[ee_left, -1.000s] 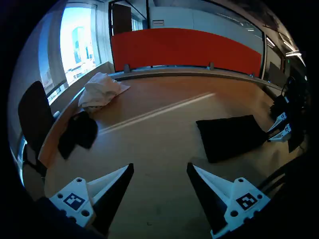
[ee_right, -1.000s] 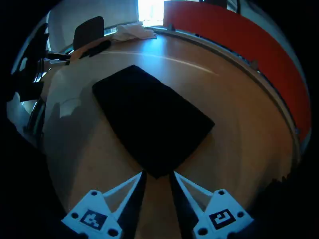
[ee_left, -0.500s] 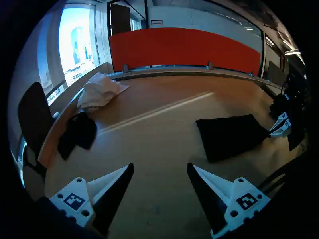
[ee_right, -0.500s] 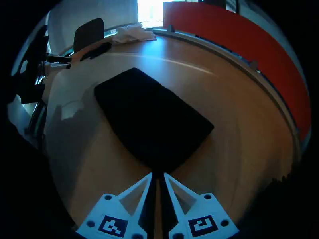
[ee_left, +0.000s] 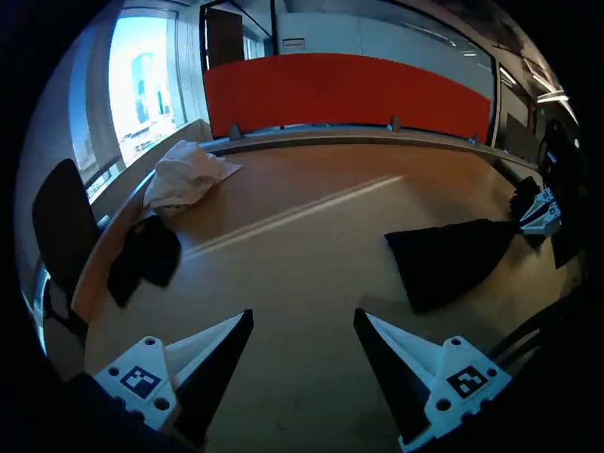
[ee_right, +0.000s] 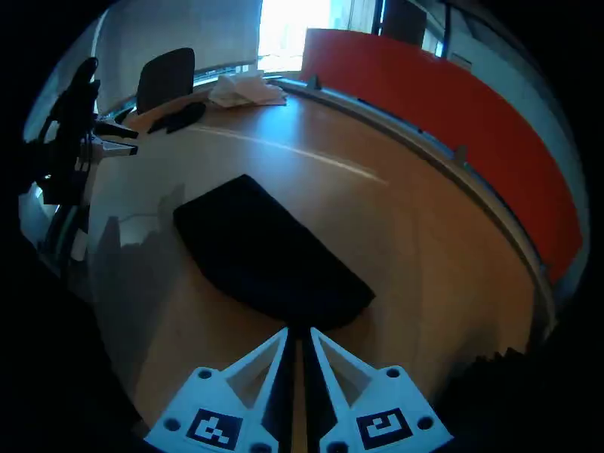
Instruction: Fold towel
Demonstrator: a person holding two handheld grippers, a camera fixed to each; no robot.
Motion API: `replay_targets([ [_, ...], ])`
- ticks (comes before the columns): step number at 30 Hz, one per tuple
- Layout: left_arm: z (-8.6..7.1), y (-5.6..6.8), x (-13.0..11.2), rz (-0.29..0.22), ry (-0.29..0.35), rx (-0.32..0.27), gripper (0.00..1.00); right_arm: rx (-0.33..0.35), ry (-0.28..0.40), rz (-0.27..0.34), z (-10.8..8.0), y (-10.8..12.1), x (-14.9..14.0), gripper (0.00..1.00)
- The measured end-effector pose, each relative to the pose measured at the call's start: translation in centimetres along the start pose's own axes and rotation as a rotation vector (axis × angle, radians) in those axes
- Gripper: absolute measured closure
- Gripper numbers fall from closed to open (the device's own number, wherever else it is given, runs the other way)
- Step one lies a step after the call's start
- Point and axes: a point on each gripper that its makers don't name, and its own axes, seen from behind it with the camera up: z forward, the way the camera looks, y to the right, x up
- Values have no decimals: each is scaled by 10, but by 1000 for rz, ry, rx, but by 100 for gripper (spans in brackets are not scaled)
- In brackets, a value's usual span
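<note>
A black towel [ee_left: 453, 257] lies on the wooden table [ee_left: 302, 226], to the right in the left gripper view. Its far corner is drawn up into a point toward my right gripper [ee_left: 540, 215]. In the right gripper view the black towel [ee_right: 264, 249] spreads out ahead of my right gripper [ee_right: 298, 336], which is shut on its near corner and holds that corner off the table. My left gripper [ee_left: 302, 321] stands open above bare table, well short of the towel, with nothing between its fingers. It also appears far off as the left gripper [ee_right: 113, 143] in a hand.
A white cloth heap [ee_left: 185, 174] and a small dark cloth [ee_left: 143, 257] lie at the table's far left edge. A dark chair [ee_left: 60, 219] stands beyond that edge. A red partition [ee_left: 347, 90] runs along the back of the table.
My right gripper has shut on the towel's near corner and risen, pulling that corner up and the towel's edge inward. My left gripper has stayed open and hardly moved.
</note>
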Motion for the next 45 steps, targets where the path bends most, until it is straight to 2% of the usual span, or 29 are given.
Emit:
replay_targets([
  [12, 2, 3, 4, 11, 3, -8, 1, -52, 54, -6, -33, 14, 25, 95],
  [24, 3, 8, 6, 20, 7, -18, 1, -78, 74, -34, -50, 22, 38, 95],
  [33, 3, 9, 7, 20, 9, -20, 1, -70, 78, -45, -48, 19, 44, 95],
  [45, 2, 8, 8, 16, 14, -17, 1, -26, 108, -80, -33, -2, 71, 95],
])
